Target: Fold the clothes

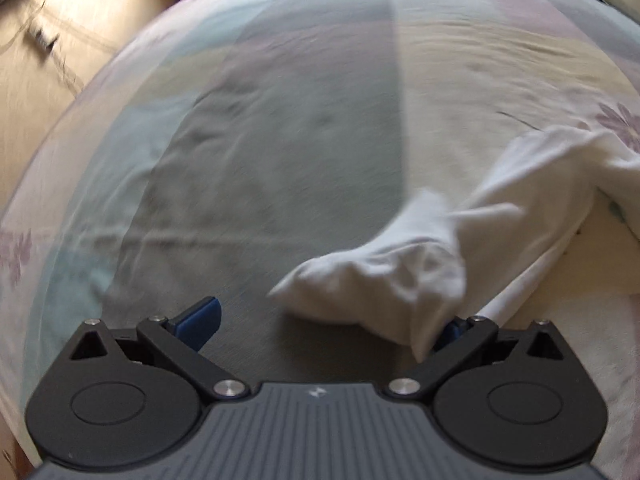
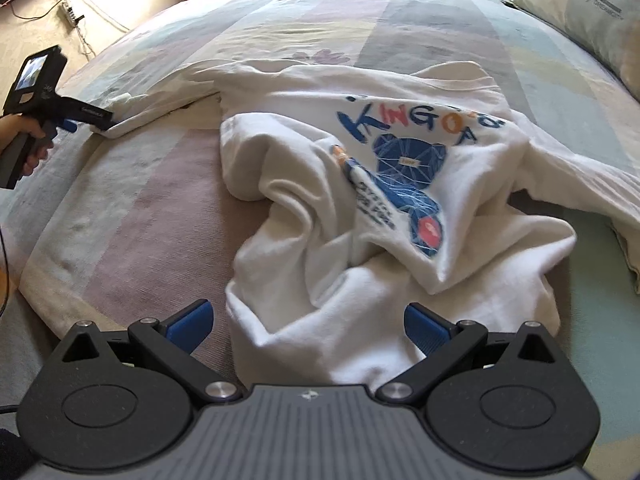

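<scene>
- The white sweatshirt (image 2: 360, 184) lay crumpled on the bed (image 2: 160, 208), printed side up, with a blue bear graphic and lettering showing.
- The body of the garment was bunched into several deep ridges near the middle and lower hem. No flat, squared fold was visible anywhere on it.
- 1 sleeve (image 2: 160, 108) ran out toward the left edge of the bed. The other sleeve trailed off toward the right side of the right wrist view.
- The left gripper (image 1: 320, 320) was wide open. The sleeve cuff (image 1: 380, 292) lay between its 2 blue fingers and rested against the right-hand one, but the jaws were not closed on it.
- In the right wrist view, the left gripper (image 2: 86, 122) sat at the sleeve end, held in a hand (image 2: 24, 140).
- The right gripper (image 2: 308, 324) was also wide open and held nothing. It hovered at the near hem of the sweatshirt, with cloth lying between its fingers.
- Judged status: the garment was unfolded and still needed to be spread flat. Sleeves had to be brought in and the body folded over before the task could count as complete.
- A pillow (image 2: 580, 12) lay at the far right corner, well apart from the sweatshirt. No other garment or folded stack was visible on the bed.
</scene>
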`<state>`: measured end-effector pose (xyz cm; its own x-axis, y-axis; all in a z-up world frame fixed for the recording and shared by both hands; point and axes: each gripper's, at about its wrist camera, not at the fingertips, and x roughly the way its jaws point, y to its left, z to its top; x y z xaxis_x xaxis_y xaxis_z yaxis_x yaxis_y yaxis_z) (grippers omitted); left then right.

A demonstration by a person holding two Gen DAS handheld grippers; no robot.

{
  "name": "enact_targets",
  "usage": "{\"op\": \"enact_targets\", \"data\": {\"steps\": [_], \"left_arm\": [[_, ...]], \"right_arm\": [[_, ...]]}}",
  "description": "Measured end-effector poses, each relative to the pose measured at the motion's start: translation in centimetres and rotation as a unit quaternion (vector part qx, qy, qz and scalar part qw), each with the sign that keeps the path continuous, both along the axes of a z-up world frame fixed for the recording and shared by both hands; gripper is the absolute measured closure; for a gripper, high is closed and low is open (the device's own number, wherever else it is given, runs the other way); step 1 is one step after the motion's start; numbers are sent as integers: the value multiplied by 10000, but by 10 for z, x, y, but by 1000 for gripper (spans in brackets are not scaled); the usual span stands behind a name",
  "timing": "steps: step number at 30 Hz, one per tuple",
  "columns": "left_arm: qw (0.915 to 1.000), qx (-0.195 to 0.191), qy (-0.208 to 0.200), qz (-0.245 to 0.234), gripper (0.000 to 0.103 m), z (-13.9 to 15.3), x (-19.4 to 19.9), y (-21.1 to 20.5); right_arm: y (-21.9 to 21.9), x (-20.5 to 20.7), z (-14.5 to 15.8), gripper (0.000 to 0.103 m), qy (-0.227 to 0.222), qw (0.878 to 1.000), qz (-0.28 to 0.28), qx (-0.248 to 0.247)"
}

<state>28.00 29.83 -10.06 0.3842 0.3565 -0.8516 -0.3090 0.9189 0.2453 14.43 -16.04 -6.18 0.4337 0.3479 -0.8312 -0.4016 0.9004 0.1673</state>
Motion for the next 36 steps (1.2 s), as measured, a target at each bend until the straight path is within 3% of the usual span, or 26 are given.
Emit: {"op": "enact_targets", "data": {"steps": [5,11,16,24,28,32,36], "left_arm": [[9989,271,75,383,0,6,-6,40],[9943,534,-116,914,0,19,-17,68],[9944,549,-132,895,0,24,-16,73],[9887,-386,-515,1354,1,36,-13,102],[9903,-338,-468,1261,1,37,-18,101],[9864,-490,-585,1454,0,40,-25,110],[9679,-1593,-953,1695,2,42,-34,130]], "right_arm": [[15,-4,7,0,-114,9995,299,48],[17,-7,14,0,-187,9991,371,66],[18,-9,18,0,-225,9988,414,115],[26,-17,27,0,-307,9971,657,248],[35,-20,29,0,-346,9958,829,184],[38,-21,30,0,-363,9955,852,199],[37,-22,30,0,-363,9957,834,187]]}}
